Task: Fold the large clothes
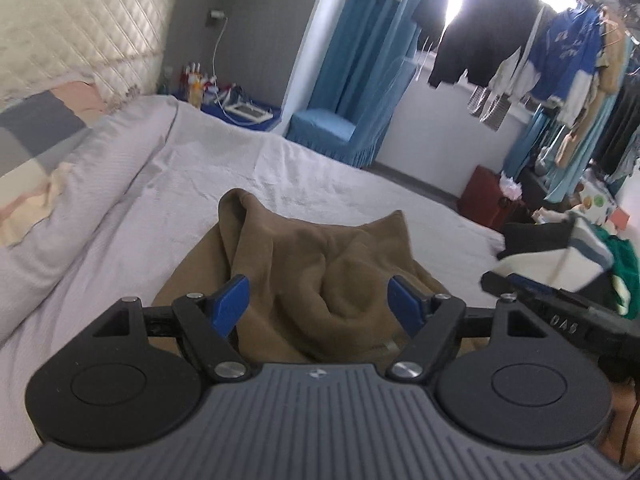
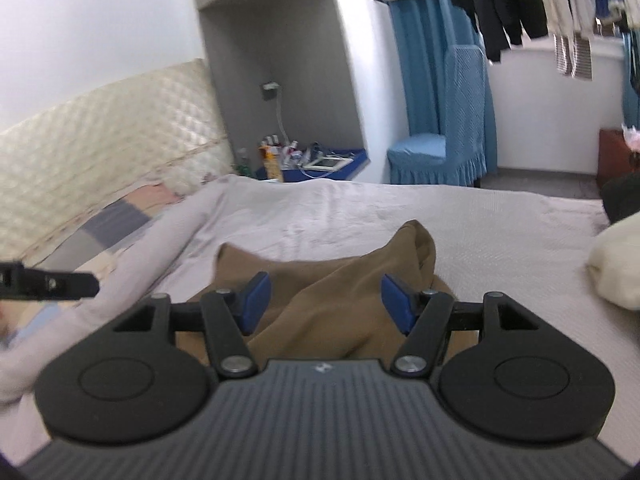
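Both claws stood wide, empty: left claw (image 1: pixel 316 304), right claw (image 2: pixel 325 302). Brown garment (image 1: pixel 320 264) lay crumpled on bed (image 1: pixel 340 184), just ahead and below. Best pinched at opposite edges, spread flat first.

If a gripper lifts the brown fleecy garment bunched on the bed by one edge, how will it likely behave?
The brown fleecy garment will probably hang limp, as it lies in soft rumpled folds. Its thick, matte nap suggests the blue fingers would hold it without slipping. Pushed, it would likely bunch up on the pale bedspread rather than slide.
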`<control>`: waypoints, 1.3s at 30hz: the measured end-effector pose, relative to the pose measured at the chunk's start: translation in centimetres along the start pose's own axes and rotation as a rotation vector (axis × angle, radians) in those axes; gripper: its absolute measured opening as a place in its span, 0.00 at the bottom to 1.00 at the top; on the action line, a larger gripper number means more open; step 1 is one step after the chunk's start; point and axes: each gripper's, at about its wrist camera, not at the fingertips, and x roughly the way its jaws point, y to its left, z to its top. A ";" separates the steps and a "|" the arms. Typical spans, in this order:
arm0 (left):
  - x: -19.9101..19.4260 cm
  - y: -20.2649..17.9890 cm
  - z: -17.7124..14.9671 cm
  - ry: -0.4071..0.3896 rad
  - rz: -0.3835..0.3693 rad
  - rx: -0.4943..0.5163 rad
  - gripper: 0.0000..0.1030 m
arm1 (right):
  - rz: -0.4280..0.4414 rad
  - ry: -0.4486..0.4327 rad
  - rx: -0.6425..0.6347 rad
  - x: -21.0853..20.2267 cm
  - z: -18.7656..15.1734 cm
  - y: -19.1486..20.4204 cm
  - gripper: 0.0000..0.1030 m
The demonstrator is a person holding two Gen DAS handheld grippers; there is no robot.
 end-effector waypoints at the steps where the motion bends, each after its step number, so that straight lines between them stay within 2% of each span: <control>1: -1.8 -0.5 -1.0 -0.010 -0.001 0.003 0.77 | 0.004 -0.007 -0.013 -1.5 -0.5 0.8 0.63; 5: -7.8 -2.4 -5.5 -0.041 0.016 0.027 0.77 | 0.026 -0.034 -0.046 -6.6 -2.5 3.4 0.63; 10: -11.6 -4.0 -11.3 -0.056 0.010 0.056 0.77 | 0.047 -0.059 -0.076 -11.6 -5.3 5.8 0.63; 13: -12.8 -4.2 -14.6 -0.065 0.011 0.063 0.77 | 0.057 -0.058 -0.085 -13.7 -7.5 6.8 0.63; 18: -12.7 -3.9 -18.9 -0.048 0.009 0.045 0.77 | 0.059 0.003 -0.031 -15.4 -10.1 6.6 0.62; 21: -11.7 -3.2 -20.7 -0.039 0.013 0.025 0.77 | 0.060 0.041 -0.013 -15.3 -11.5 6.3 0.62; 26: -10.5 -0.9 -22.7 -0.006 -0.012 -0.065 0.76 | 0.052 0.088 0.033 -13.9 -13.6 5.7 0.63; 28: -10.5 -0.6 -22.8 -0.009 -0.022 -0.055 0.76 | 0.046 0.114 0.041 -13.0 -14.4 5.5 0.63; 31: -10.7 -0.7 -23.2 -0.020 -0.021 -0.040 0.70 | 0.041 0.145 0.043 -11.6 -15.1 5.1 0.62; 34: -10.4 -0.6 -23.5 -0.008 -0.071 -0.055 0.66 | 0.029 0.196 0.065 -10.1 -15.8 4.3 0.62; 39: -9.4 -1.9 -24.2 0.023 -0.139 -0.056 0.67 | 0.022 0.243 0.079 -8.4 -16.4 4.0 0.62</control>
